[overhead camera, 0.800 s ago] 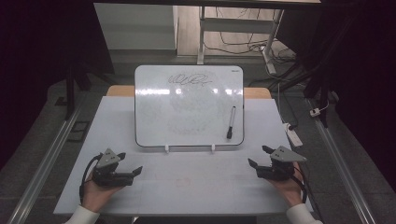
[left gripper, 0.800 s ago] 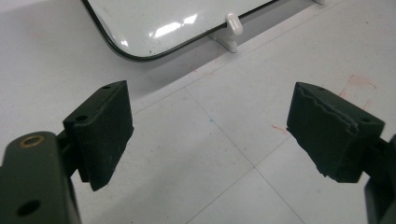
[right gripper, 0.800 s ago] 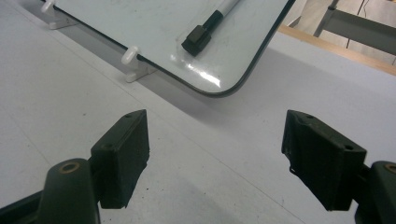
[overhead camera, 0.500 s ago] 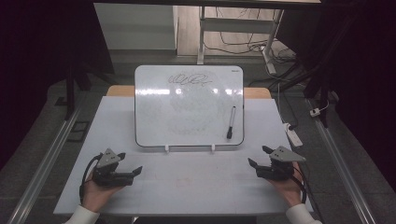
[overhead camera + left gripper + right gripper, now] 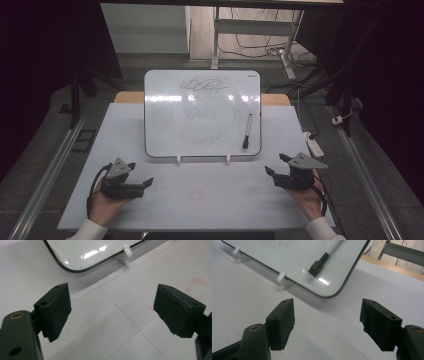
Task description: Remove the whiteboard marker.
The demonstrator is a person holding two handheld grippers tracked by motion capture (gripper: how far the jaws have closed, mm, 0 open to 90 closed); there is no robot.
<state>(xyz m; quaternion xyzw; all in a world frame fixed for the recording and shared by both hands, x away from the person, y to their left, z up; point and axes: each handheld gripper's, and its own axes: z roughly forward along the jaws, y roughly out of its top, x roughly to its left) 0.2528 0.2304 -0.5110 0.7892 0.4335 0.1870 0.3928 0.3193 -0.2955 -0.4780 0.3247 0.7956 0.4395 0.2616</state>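
A whiteboard (image 5: 200, 110) leans tilted on white clips at the middle of the table, with a scribble (image 5: 202, 85) near its top edge. A marker (image 5: 247, 131) with a black cap clings to the board's right side; the marker (image 5: 320, 261) also appears in the right gripper view. My left gripper (image 5: 142, 184) rests low on the table at the front left, open and holding nothing. At the front right my right gripper (image 5: 276, 166) is open and holds nothing too. Both sit short of the board's lower edge (image 5: 82, 266).
The white table top (image 5: 200, 200) carries faint red marks (image 5: 197, 286) and thin seam lines. A white power strip (image 5: 314, 144) lies at the table's right edge. Metal rails run along both sides, and a desk frame with cables stands behind.
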